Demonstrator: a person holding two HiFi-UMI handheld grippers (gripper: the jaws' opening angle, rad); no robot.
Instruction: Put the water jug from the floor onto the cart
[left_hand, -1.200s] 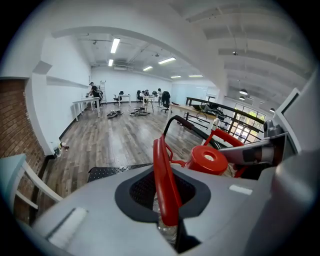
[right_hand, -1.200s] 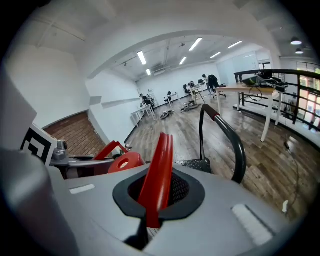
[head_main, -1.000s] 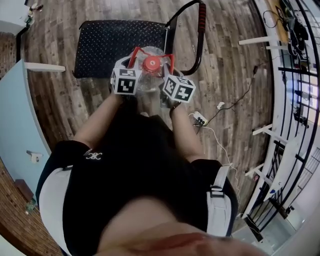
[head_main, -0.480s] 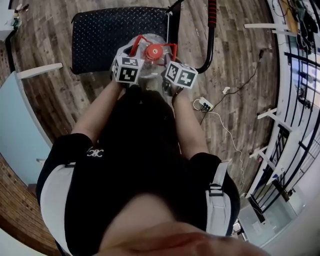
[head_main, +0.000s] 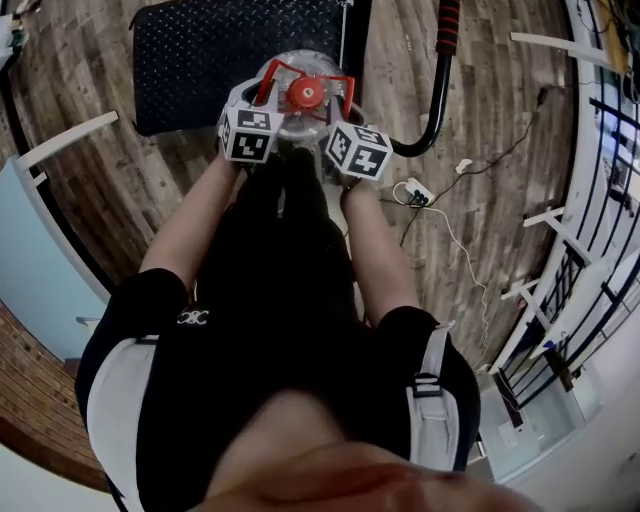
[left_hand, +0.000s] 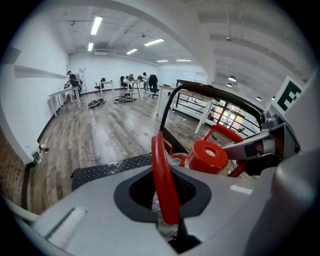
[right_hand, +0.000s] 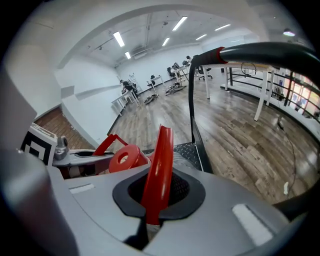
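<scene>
The clear water jug (head_main: 300, 122) with a red cap (head_main: 306, 93) and red carry handles hangs between both grippers at the near edge of the black cart deck (head_main: 200, 55). My left gripper (head_main: 266, 92) has the left red handle (left_hand: 161, 175) between its jaws; they have just been opening slightly, and the handle still sits in the grip. My right gripper (head_main: 340, 102) is shut on the right red handle (right_hand: 159, 165). The cap (left_hand: 207, 156) shows in the left gripper view, and the cap (right_hand: 127, 157) in the right gripper view. Whether the jug's base touches the deck is hidden.
The cart's black push bar with a red grip (head_main: 440, 70) curves up just right of the jug. A white power strip with a cable (head_main: 412, 190) lies on the wood floor at right. White table legs (head_main: 60, 140) and a light blue panel (head_main: 40, 230) stand at left.
Both grippers and the jug have sunk and moved forward from in front of the cart to over the deck's near edge. The grip on both handles looks the same.
</scene>
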